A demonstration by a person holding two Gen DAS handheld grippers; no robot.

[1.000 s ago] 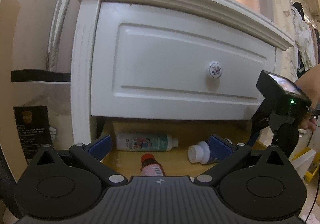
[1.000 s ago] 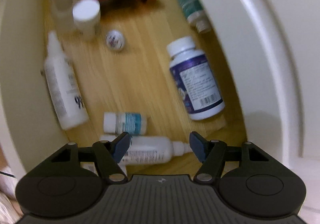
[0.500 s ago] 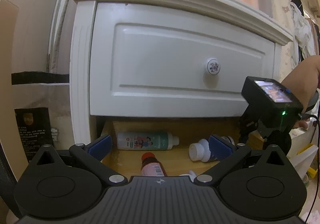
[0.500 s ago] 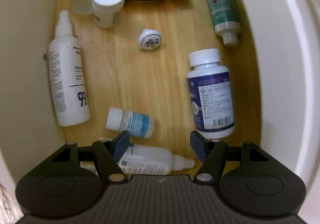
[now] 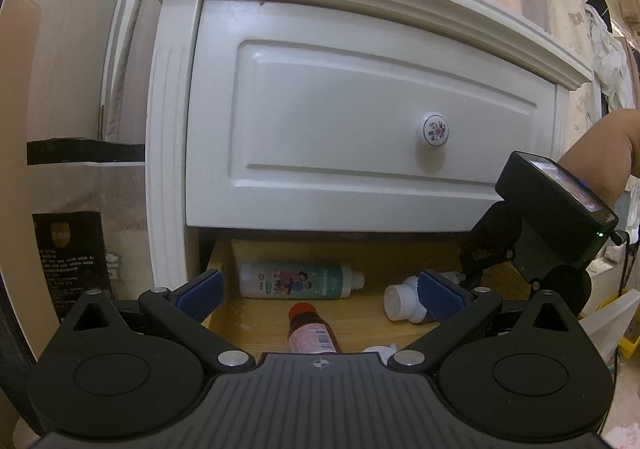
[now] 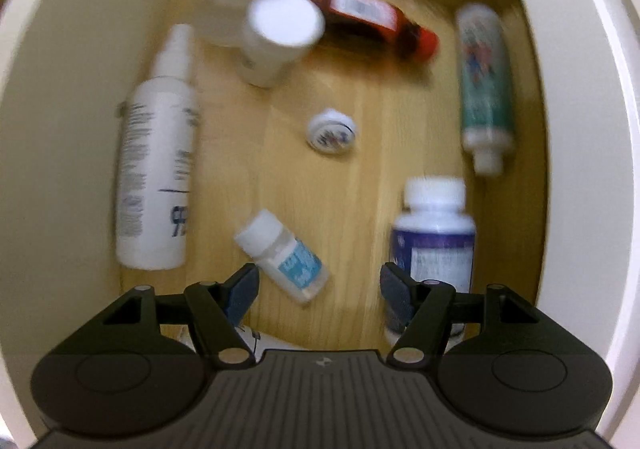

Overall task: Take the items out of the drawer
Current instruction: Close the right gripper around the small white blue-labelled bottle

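Note:
The lower drawer [image 6: 280,177] is open, and several bottles lie on its wooden bottom. My right gripper [image 6: 319,283] points down into it, open. A small white bottle with a blue label [image 6: 284,253] lies just ahead of its fingers, untouched. A purple-labelled pill bottle [image 6: 434,237] lies by the right finger. A white spray bottle [image 6: 156,169] lies on the left. Farther in are a loose knob [image 6: 331,131], a green-labelled bottle [image 6: 484,89], a red-capped brown bottle [image 6: 372,21] and a white-capped jar [image 6: 280,33]. My left gripper [image 5: 320,291] is open and empty, level before the drawer.
The white upper drawer [image 5: 340,121] with its flowered knob [image 5: 435,129] is closed and overhangs the open one. The right gripper's black housing [image 5: 556,217] and a person's arm [image 5: 596,145] are at the right. The drawer's white walls [image 6: 60,129] enclose the bottles closely.
My right gripper has rolled and shifted over the drawer, so the bottles appear turned and the small blue-labelled bottle now lies nearer its fingers. The left gripper has stayed put.

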